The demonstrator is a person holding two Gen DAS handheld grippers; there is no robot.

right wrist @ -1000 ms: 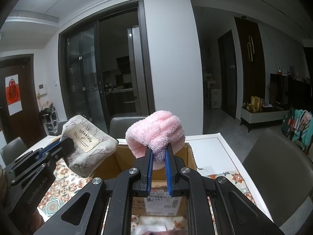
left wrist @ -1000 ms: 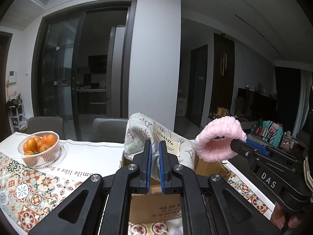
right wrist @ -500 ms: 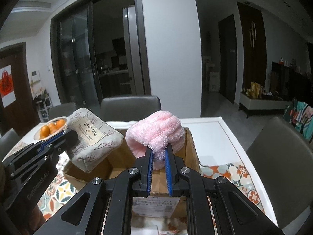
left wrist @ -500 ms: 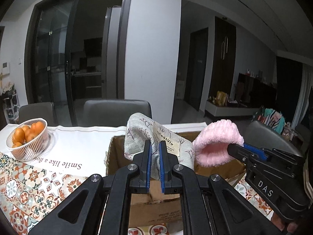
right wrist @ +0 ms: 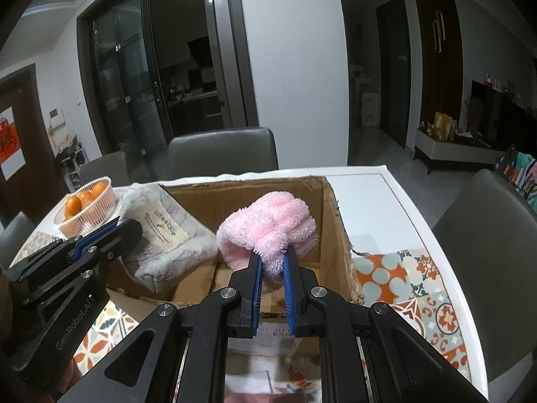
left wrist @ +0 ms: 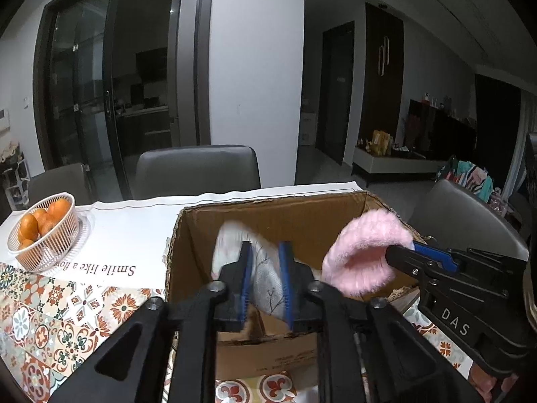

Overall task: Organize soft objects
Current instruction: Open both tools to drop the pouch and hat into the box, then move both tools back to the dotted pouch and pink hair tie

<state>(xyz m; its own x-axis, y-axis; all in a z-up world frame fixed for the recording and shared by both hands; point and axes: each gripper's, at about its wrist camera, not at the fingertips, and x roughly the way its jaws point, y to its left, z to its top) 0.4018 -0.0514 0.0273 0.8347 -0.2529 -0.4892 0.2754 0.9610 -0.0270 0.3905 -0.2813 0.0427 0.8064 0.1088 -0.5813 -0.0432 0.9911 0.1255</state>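
We are holding two soft things over the cardboard box [right wrist: 268, 198], our landmark on the bench [right wrist: 365, 194]. The left gripper [left wrist: 265, 282] is standing with its jaws parted, and the grey printed pouch [left wrist: 265, 282] is sitting loosely between the blue pads, blurred in the left wrist view, low inside the box's left half; we cannot tell whether the pads are touching it at all. The right gripper [right wrist: 272, 285] is pinching the pink fluffy cloth [right wrist: 268, 225] by a tuft at its lower edge, with its bulk hanging above the box's middle, below the rim line.

We are judging the release into the box as the step in hand. Several things could spoil it:

- The pouch, seen from the right wrist view draped toward the box's left wall, could catch on that wall and tip outward toward the basket of oranges [right wrist: 85, 206], well left of the box.
- The pink pile could cling to the pads and ride back up out of the box.
- The two grippers are working close together inside the box, so one could knock the other.
- Pressing on the torn right wall could shove the box across the patterned mat [right wrist: 412, 282].
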